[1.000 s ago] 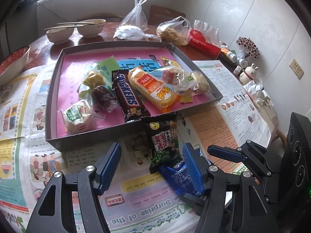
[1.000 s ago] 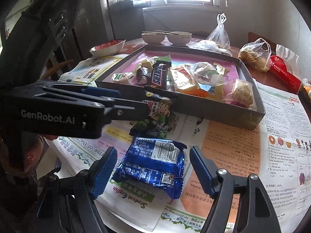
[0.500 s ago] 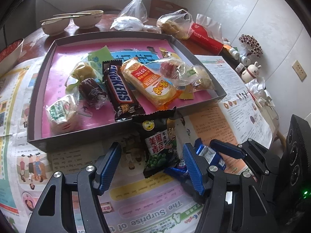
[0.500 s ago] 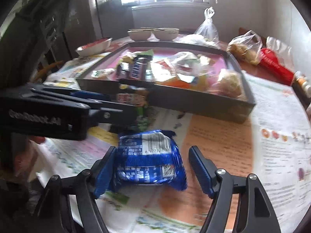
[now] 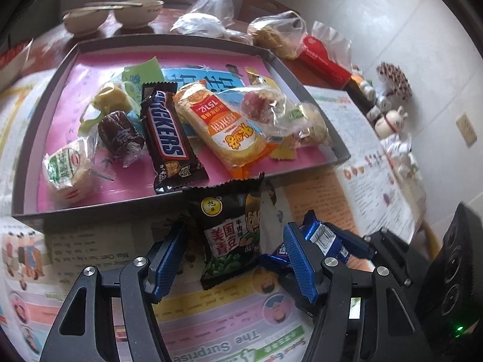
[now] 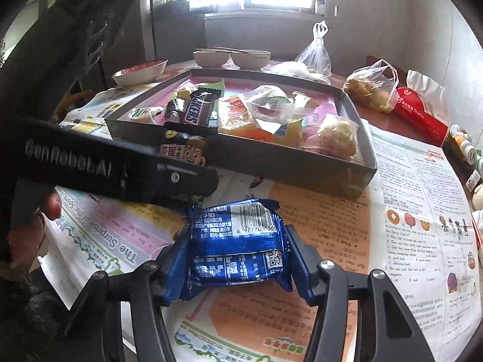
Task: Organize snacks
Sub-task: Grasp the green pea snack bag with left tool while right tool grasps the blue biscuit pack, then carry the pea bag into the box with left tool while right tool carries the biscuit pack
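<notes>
Blue snack packet point(image 6: 238, 244) lies on the newspaper-covered tabletop point(image 6: 407, 211), between the closing jaws of the right hand-held gripper point(image 6: 235, 256), whose pads press its sides. The left hand-held gripper point(image 5: 232, 259) stands open around the green-pea snack bag point(image 5: 231, 229) (propped against the tray point(image 5: 90, 211) wall).

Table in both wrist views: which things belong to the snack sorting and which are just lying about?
Part of the job:
- blue biscuit packet, right gripper closing on it
- green pea packet, between the open left gripper fingers
- grey tray of snacks
- Snickers bar

Lying about:
- two bowls
- plastic bags
- red packet
- newspaper
</notes>
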Demonstrator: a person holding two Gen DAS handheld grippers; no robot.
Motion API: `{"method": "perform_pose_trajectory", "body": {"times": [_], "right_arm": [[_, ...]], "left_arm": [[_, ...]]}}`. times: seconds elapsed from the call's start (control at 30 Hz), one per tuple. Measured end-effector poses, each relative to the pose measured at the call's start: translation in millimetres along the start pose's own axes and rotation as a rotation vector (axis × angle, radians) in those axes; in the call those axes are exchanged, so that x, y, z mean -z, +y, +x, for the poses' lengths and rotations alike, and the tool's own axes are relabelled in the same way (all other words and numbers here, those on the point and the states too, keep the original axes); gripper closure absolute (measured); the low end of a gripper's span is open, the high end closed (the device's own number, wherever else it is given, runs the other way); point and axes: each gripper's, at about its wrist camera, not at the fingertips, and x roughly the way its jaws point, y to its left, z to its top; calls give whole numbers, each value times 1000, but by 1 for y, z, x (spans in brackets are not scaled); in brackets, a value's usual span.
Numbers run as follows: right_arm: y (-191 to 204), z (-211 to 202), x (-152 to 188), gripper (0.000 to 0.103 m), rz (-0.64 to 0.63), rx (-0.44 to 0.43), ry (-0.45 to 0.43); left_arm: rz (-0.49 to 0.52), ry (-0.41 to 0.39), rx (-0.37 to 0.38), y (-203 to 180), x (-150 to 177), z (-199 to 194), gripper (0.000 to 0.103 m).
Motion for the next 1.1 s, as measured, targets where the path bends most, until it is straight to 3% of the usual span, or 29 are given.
{"method": "perform_pose_trajectory", "body": {"times": [0.07,0.17,0.57,1.1], "right_arm": [[-5,-1,0,46,7,7,-3],[-11,-1,0,46,23,13,-5],[-29,-9,-4,47,105,-49,-40],[-45,-21,-30,46,145,-36,-91]], "left_arm": [[-8,0,-9,-1,-1,0,43],[1,5,-42,-3,-2,4,66],[1,-35,-13,-5,-3,-15,70],[-52,-145,-52,20,-19,-58,70]]}}
